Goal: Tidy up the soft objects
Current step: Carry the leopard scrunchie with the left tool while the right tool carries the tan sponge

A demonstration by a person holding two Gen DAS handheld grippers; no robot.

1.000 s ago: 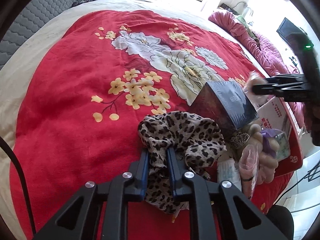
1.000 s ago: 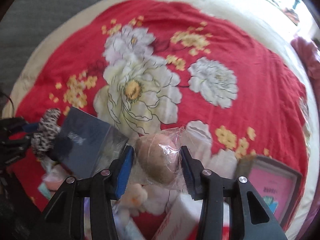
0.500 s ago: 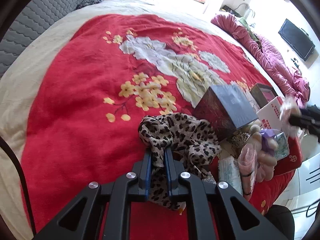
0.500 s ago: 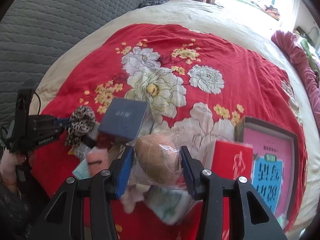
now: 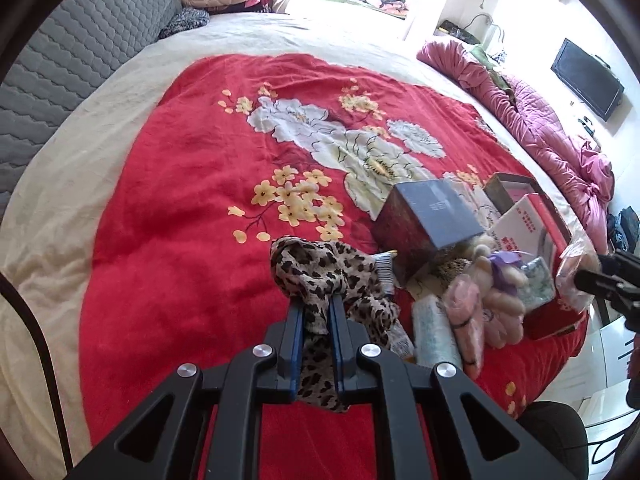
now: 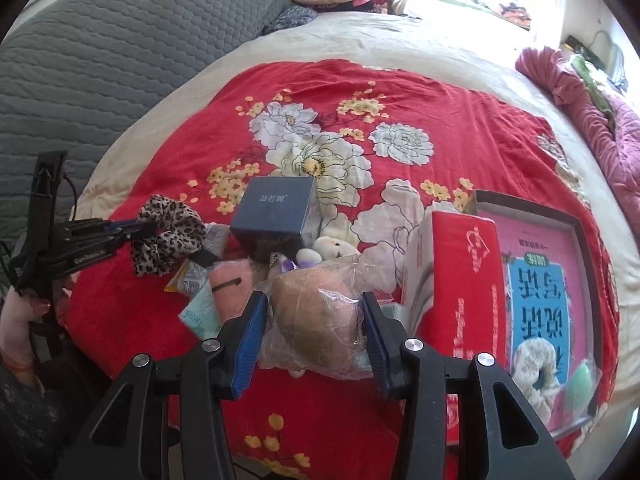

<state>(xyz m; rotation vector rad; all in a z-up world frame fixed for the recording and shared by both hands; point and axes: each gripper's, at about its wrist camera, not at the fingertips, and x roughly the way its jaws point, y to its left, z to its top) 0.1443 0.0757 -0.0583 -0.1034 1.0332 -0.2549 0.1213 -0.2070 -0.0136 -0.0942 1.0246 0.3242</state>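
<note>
My left gripper (image 5: 316,312) is shut on a leopard-print fabric scrunchie (image 5: 320,272), lifted a little above the red floral bedspread (image 5: 180,208); the right wrist view shows the same scrunchie (image 6: 168,236) in that gripper (image 6: 138,229) at the left. My right gripper (image 6: 314,312) is shut on a tan soft ball in a clear plastic bag (image 6: 316,316), held above the pile. That pile holds a pink fuzzy item (image 5: 464,312), a plush toy with a purple bow (image 5: 500,280) and tissue packs (image 5: 434,332).
A dark blue box (image 6: 276,208) stands amid the pile. A red carton (image 6: 460,264) and an open pink box (image 6: 548,300) with a white scrunchie and a green sponge lie at the right. A grey quilted headboard (image 6: 120,48) is behind, a crumpled pink quilt (image 5: 540,120) at the far right.
The left gripper has lifted the scrunchie slightly off the bedspread. The right gripper has pulled back and to the right with the bagged ball, away from the blue box.
</note>
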